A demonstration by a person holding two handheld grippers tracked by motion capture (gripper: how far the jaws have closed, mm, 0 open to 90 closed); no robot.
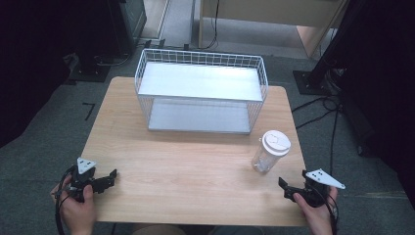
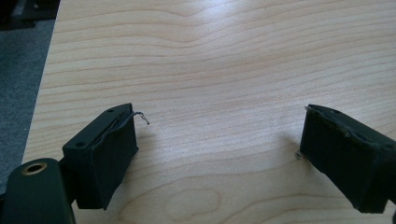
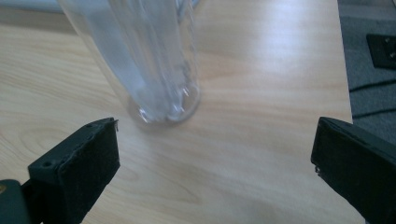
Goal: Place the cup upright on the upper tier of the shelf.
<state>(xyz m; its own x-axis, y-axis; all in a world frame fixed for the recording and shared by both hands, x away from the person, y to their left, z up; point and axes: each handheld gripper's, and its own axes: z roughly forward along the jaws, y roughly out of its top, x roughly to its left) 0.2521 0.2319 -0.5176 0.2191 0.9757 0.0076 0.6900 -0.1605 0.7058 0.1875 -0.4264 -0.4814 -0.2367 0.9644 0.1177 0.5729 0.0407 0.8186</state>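
High view: clear cup (image 1: 270, 152) with white lid stands upright near table (image 1: 195, 166) right edge, just ahead of right gripper (image 1: 286, 188), jaws wide, nothing held. Left gripper (image 1: 110, 178) also released, idle. Advance straight, center the cup body between the pads, close gently; thin plastic may tip.

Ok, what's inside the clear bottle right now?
The clear bottle looks empty: table grain shows through its wall. The white lid covers the very top, so that part stays hidden.

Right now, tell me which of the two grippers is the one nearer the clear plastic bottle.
The right gripper: the clear plastic bottle with the white lid stands just ahead of its open fingers. The left gripper sits at the wooden table's opposite near corner.
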